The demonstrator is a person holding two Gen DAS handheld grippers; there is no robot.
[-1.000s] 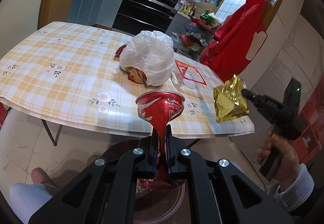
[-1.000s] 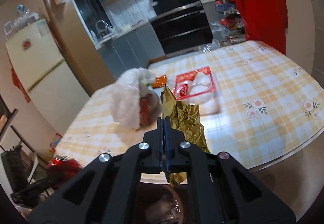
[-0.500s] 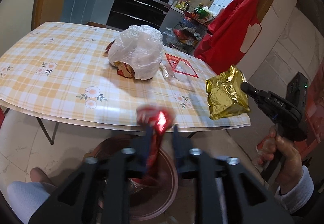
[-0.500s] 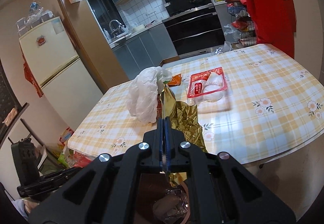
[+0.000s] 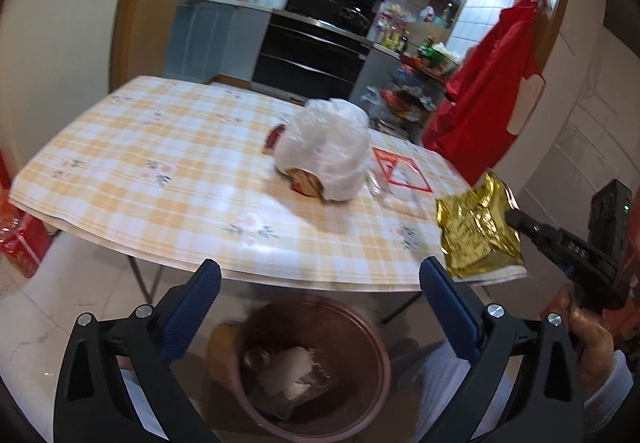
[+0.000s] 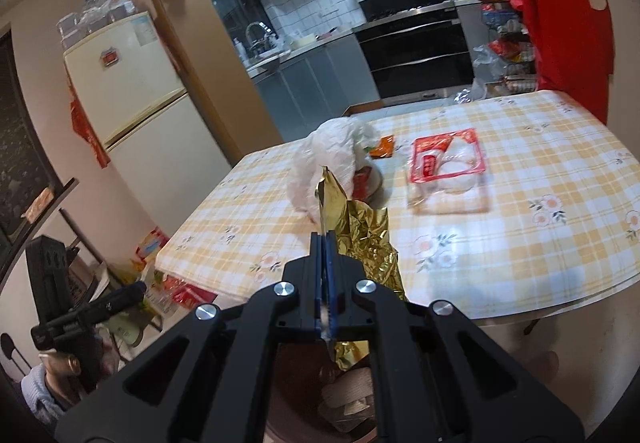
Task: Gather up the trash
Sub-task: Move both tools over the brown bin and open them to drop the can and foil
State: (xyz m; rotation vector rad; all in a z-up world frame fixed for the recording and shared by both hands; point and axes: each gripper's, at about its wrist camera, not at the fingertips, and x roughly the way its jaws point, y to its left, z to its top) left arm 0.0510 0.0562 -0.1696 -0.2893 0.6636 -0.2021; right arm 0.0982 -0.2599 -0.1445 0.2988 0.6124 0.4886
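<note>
Hovering above the brown bin (image 5: 316, 367) on the floor, the left gripper (image 5: 320, 283) now stands wide apart with nothing between its fingers; a second ago it pinched a crushed red cola can, which has dropped away, presumably into the bin, though I cannot pick it out among the pale scraps there. That item counts as collected. The right gripper (image 6: 325, 239) is clamped tight on a crumpled gold foil wrapper (image 6: 360, 239), held in the air at the near edge of the table (image 5: 160, 163), just beside the bin and likely next to go in. On the checked cloth a white plastic bag (image 5: 326, 151) and a red-and-clear packet (image 6: 446, 167) wait to be gathered.
</note>
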